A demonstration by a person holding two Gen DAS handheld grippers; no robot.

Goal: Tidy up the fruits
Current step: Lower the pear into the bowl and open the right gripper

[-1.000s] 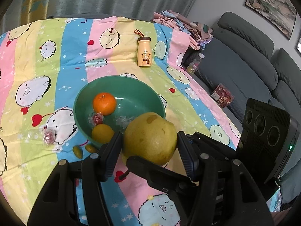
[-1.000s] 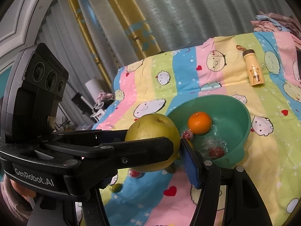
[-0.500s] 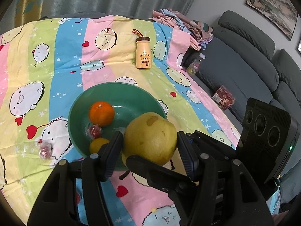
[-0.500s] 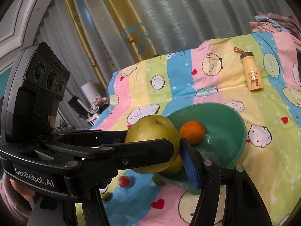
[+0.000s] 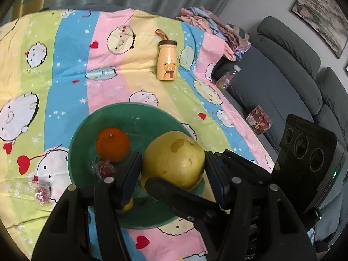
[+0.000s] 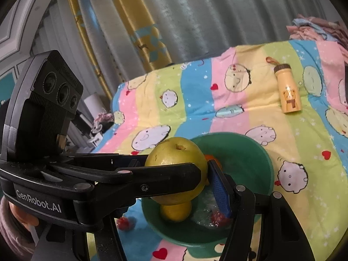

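Gripping from both sides, the left gripper (image 5: 174, 169) and the right gripper (image 6: 176, 169) clamp one pomelo (image 5: 174, 159) together, each pair of black plastic fingers closed against its dull, pitted yellow-green rind; a brown scar marks the top of the round fruit. It hangs above the bowl (image 5: 139, 117), over the rim at 4 o'clock in the left view. That bowl is smooth, glossy green and round, and holds an orange (image 5: 113, 144) with a fine dimpled skin at 10 o'clock, a small red fruit in crinkled clear wrap (image 5: 104, 168) just below it, and a yellow citrus (image 6: 175, 211) directly under the pomelo in the right view. Another wrapped red fruit (image 5: 42, 192) lies on the cloth (image 5: 71, 50) at 8 o'clock from the bowl, apart from it. The cloth is soft, creased cotton in pastel stripes with cartoon faces and hearts. A cylindrical yellow bottle (image 5: 166, 61) with a bear print and brown cap lies at 12 o'clock, well apart from the bowl. Compared with a second ago, the pomelo has moved from the bowl's near edge to over its inside, the bowl now fills more of both views, and both grips are unchanged.
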